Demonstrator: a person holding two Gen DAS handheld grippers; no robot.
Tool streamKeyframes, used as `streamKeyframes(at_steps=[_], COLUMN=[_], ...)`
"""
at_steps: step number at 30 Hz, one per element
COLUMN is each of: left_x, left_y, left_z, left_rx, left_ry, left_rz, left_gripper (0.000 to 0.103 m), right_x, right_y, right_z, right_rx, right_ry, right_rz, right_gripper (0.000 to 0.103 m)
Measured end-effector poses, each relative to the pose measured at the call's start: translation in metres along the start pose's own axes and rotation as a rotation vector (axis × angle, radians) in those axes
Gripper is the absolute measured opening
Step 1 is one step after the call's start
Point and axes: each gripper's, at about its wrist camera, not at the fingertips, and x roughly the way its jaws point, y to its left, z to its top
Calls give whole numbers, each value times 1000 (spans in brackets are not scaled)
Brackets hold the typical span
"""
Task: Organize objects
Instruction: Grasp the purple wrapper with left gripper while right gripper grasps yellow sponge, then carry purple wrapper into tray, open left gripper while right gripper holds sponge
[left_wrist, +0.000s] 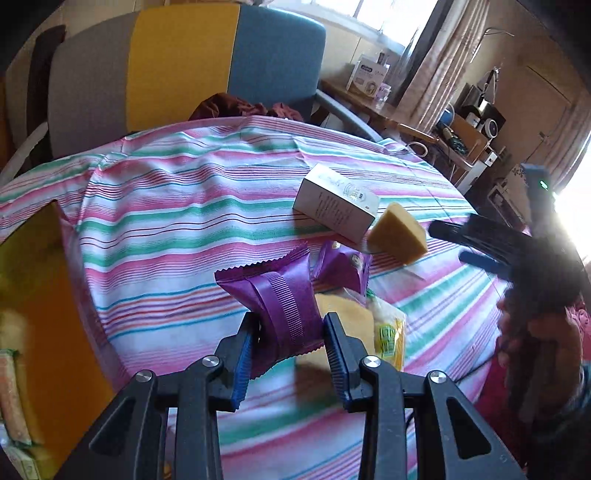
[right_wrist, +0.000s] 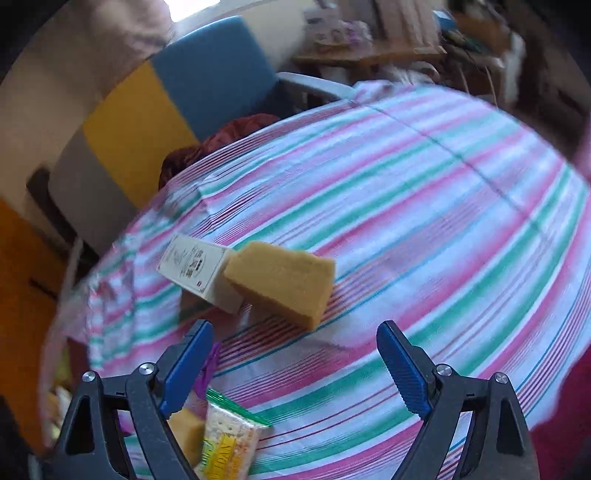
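Note:
My left gripper (left_wrist: 291, 326) is shut on a purple snack packet (left_wrist: 280, 299) and holds it above the striped tablecloth (left_wrist: 166, 221). A second purple packet (left_wrist: 341, 266), a yellow sponge piece (left_wrist: 345, 317) and a cracker packet (left_wrist: 388, 332) lie just behind it. A white box (left_wrist: 336, 201) lies further back, with a yellow sponge (left_wrist: 399, 234) leaning against it. My right gripper (right_wrist: 295, 339) is open and empty, just short of the sponge (right_wrist: 282, 282) and the box (right_wrist: 197, 269). It also shows in the left wrist view (left_wrist: 448, 242). The cracker packet (right_wrist: 229, 435) lies by its left finger.
A chair (left_wrist: 184, 62) with grey, yellow and blue panels stands behind the table, with dark red cloth (left_wrist: 236, 107) on its seat. A cluttered wooden desk (left_wrist: 424, 122) is at the back right. An orange surface (left_wrist: 44, 295) lies at the left.

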Motion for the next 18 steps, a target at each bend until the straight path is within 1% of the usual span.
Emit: streamKeyframes(at_steps=[3, 4, 5, 7, 11, 12, 13, 14, 16, 18], left_x=[-16, -21, -24, -32, -41, -44, -46, -48, -52, -54], left_y=[6, 9, 10, 14, 22, 24, 26, 27, 31, 36], left_z=[-11, -15, -17, -25, -38, -41, -43, -45, -50, -53], left_rx=[-7, -12, -18, -34, -62, -66, -66, -66, -73, -82], left_ry=[-16, -19, -21, -26, -22, -22, -24, -26, -28, -32], left_rz=[-17, -22, -28, -40, -52, -51, -49, -46, -43, -45], left_gripper=[36, 36, 36, 36, 36, 36, 36, 36, 36, 36], right_x=[7, 13, 21, 38, 68, 73, 76, 78, 70, 60], right_y=[24, 29, 33, 39, 42, 39, 37, 36, 36, 38], right_z=[10, 13, 16, 20, 25, 25, 24, 22, 18, 11], right_rx=[-203, -263, -317, -391, -461, -459, -445, -434, -430, -434], right_ry=[-9, -1, 18, 56, 99, 106, 120, 135, 112, 106], right_rz=[-81, -107, -127, -168, -226, -220, -192, -174, -176, -174], right_gripper=[93, 95, 95, 95, 95, 91, 71, 65, 61, 58])
